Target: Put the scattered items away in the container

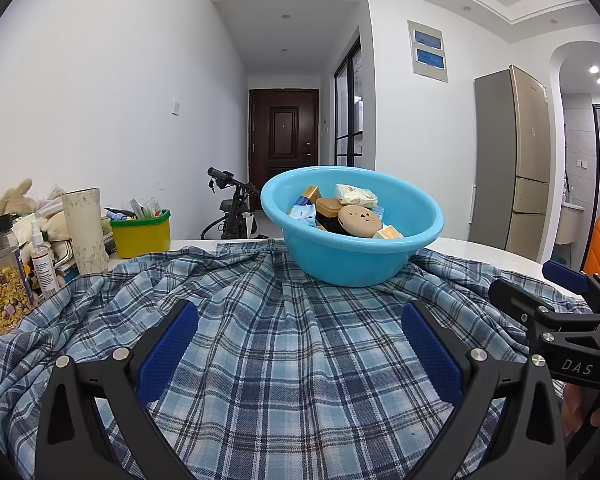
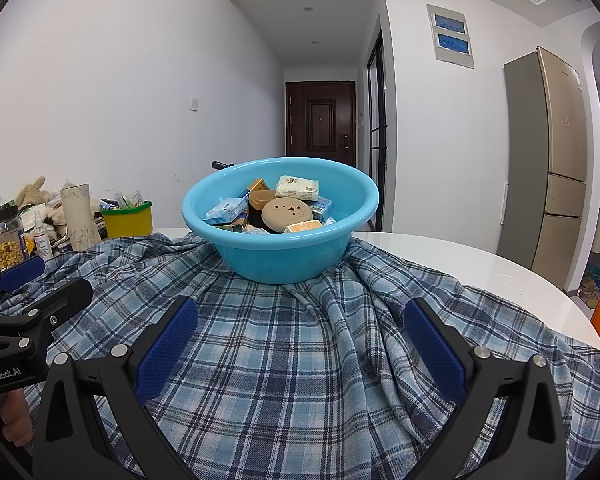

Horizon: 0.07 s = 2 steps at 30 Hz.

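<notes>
A blue plastic basin (image 1: 352,258) (image 2: 280,254) stands on a blue plaid cloth (image 1: 284,360) (image 2: 292,360) at the far side of the table. It holds several small items: a round tan lid with holes (image 1: 359,220) (image 2: 286,213), a white packet (image 1: 356,195) (image 2: 297,187), small blue and orange packs. My left gripper (image 1: 300,344) is open and empty above the cloth, short of the basin. My right gripper (image 2: 300,340) is open and empty too; it shows at the right in the left wrist view (image 1: 556,292).
At the left stand a yellow tub with a green rim (image 1: 141,234) (image 2: 127,219), a tall cream canister (image 1: 86,236) (image 2: 78,216), a spray bottle (image 1: 44,264), a jar of cereal (image 1: 4,280) (image 2: 6,242) and plush toys. The white round table (image 2: 500,268) shows at the right.
</notes>
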{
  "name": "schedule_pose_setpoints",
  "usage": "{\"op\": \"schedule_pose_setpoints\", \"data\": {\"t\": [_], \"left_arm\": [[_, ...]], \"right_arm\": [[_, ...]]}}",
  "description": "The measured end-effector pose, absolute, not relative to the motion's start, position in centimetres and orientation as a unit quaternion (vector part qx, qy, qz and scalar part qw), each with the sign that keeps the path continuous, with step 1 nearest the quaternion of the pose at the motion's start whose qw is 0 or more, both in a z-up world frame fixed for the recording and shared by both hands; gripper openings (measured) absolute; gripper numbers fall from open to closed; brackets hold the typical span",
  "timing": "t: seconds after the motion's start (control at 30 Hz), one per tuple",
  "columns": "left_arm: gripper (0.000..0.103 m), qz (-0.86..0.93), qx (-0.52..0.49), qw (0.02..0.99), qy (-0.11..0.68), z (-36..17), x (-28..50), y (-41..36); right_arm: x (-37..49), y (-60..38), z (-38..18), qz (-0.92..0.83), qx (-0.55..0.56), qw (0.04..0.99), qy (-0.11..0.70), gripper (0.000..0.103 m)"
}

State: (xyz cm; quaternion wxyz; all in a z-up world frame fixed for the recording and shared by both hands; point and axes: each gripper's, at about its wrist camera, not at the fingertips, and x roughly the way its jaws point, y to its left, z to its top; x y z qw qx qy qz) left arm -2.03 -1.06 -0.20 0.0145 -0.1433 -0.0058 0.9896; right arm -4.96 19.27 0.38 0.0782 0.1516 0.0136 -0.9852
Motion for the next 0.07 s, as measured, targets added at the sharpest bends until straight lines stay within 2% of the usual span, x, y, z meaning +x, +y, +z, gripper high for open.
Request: {"op": "schedule_pose_setpoints", "data": {"t": [0.07], "left_arm": [[0.103,0.99,-0.143,0.014,-0.006,-0.24,-2.05,-1.12]], "right_arm": [[-4.99,19.28,0.37,-0.985,0.152,0.078,0.014,0.103]]}}
